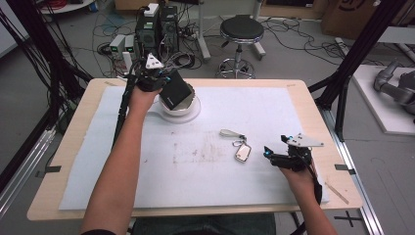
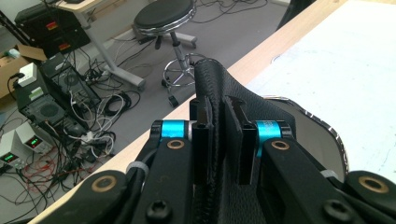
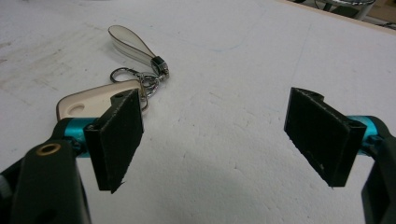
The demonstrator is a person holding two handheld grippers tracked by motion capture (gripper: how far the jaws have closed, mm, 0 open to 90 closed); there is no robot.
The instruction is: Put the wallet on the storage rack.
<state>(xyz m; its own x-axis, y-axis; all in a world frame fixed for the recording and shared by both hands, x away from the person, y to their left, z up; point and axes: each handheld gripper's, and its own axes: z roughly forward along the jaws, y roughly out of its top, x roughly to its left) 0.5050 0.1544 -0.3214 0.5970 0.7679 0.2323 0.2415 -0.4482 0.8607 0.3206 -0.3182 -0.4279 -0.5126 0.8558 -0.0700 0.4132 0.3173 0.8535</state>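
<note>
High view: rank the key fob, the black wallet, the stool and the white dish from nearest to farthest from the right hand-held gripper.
1. Key fob, just left of the right hand-held gripper.
2. White dish, far left on the mat.
3. Black wallet, above that dish; nearly tied with it.
4. Stool, on the floor beyond the table.

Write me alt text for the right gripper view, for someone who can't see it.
The right gripper hovers with its two black jaws wide open above a white foam mat. Just beyond its left jaw lies a key fob, beige and flat, joined by metal rings to a looped strap that runs away from the camera. Nothing sits between the jaws.
</note>
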